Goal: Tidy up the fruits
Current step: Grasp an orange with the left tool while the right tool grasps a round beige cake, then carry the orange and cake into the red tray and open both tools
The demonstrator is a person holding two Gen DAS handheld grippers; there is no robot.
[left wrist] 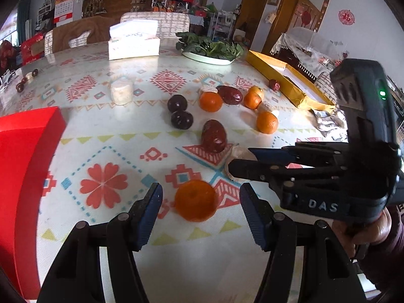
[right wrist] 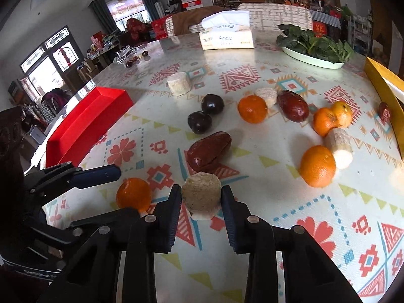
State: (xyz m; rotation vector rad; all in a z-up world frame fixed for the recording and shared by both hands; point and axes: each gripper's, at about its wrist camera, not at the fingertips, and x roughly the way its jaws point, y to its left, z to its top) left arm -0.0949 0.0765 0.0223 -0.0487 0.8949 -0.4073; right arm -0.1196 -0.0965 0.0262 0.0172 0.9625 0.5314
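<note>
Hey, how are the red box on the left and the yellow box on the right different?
The red box is glossy bright red, while the yellow box is a duller mustard gold. The red box lies at the table's left edge, with no fruit touching it; the yellow box lies along the right edge with a small dark red fruit right against its side. Both are long, shallow, open-topped boxes resting flat on the patterned tablecloth.

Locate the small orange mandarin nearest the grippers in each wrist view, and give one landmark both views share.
Left wrist view: the small orange mandarin sits low centre, on the table between the open left gripper fingers.
Right wrist view: it lies lower left, just left of the right gripper, which brackets a pale cylindrical chunk.
Shared landmark: the white tissue box at the table's far side.
</note>
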